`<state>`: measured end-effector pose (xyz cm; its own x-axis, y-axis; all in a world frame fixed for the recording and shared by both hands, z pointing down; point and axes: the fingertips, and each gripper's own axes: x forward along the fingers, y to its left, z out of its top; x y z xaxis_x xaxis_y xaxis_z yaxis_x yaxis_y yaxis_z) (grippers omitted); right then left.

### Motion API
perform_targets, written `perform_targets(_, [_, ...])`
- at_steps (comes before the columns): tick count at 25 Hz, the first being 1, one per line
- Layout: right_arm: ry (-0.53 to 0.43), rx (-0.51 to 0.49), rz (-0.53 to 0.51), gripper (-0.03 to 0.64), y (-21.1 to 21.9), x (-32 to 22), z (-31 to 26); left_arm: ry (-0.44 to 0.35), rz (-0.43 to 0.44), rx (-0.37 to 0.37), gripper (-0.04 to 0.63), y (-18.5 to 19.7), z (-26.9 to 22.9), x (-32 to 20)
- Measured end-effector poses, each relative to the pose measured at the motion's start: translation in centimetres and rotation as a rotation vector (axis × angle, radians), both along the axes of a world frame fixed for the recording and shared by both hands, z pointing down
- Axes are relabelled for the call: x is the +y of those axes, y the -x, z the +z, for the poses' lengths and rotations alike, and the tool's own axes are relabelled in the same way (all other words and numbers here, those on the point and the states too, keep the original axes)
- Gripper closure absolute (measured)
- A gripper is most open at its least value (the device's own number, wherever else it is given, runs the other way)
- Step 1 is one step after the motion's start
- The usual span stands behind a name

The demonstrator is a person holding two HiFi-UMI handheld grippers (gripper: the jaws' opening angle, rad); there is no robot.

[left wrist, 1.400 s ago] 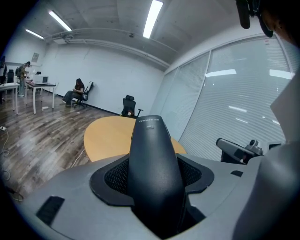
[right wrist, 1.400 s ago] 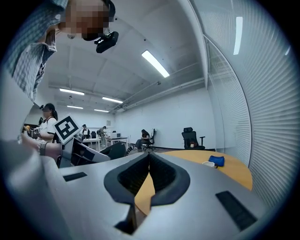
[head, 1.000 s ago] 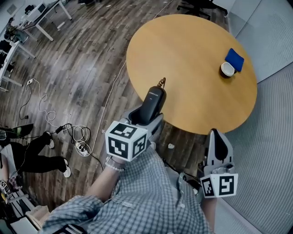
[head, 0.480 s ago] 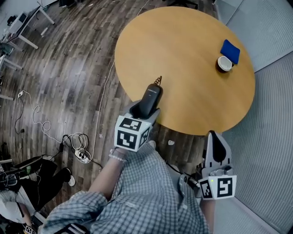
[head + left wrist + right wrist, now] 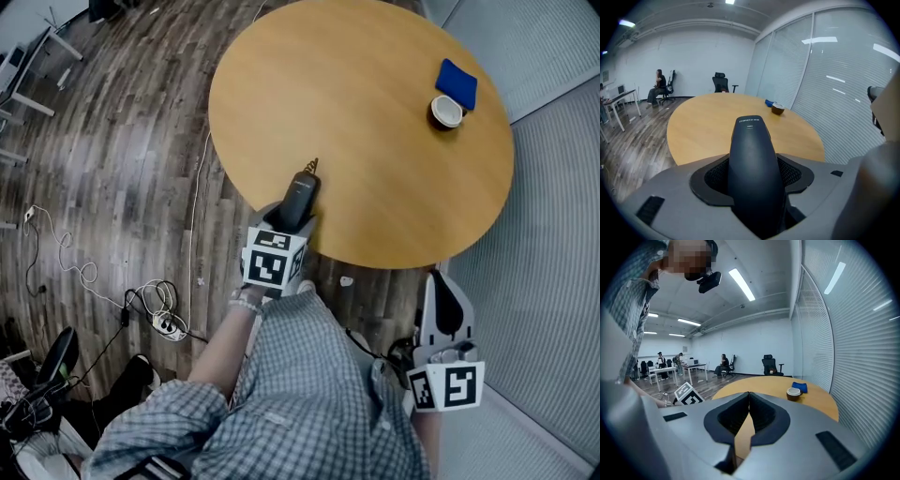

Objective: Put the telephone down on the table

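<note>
While in the left hand-held gripper, telephone over table; cup well apart.

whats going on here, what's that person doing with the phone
A person holds a gripper in each hand. The left gripper is clamped on a black telephone, held over the near edge of the round table and not yet let go. The right gripper is shut and empty, off the table at the person's side. A cup and a blue cloth sit on the far side.
</note>
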<state>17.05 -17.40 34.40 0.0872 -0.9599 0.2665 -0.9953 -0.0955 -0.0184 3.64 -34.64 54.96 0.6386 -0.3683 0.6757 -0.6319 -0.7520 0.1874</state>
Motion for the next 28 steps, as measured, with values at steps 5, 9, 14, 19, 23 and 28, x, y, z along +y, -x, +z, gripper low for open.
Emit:
perform_targets(5, [0.020,-0.005,0.030,0.606,-1.0,0.5,0.6,-0.019,0.029,-0.006,0.313,-1.9,1.3,-1.3])
perform_targets(9, [0.027,-0.005,0.049,0.606,-1.2,0.9,0.8,-0.016,0.028,-0.046,0.314,-2.5,2.8,-2.2])
perform_targets(14, [0.041,-0.006,0.070,0.606,-2.0,1.1,1.0,-0.027,0.030,-0.102,0.313,-2.8,4.6,-2.9])
perform_targets(19, [0.045,-0.005,0.073,0.606,-1.9,1.1,1.2,-0.060,0.071,-0.168,0.313,-2.9,5.4,-2.4])
perform_targets(23, [0.040,-0.004,0.063,0.606,-1.4,0.8,1.0,-0.144,0.110,-0.246,0.308,-3.0,5.8,-2.3])
perform_targets(28, [0.042,-0.006,0.060,0.606,-1.1,0.7,1.1,-0.159,0.082,-0.242,0.308,-2.8,5.9,-2.5])
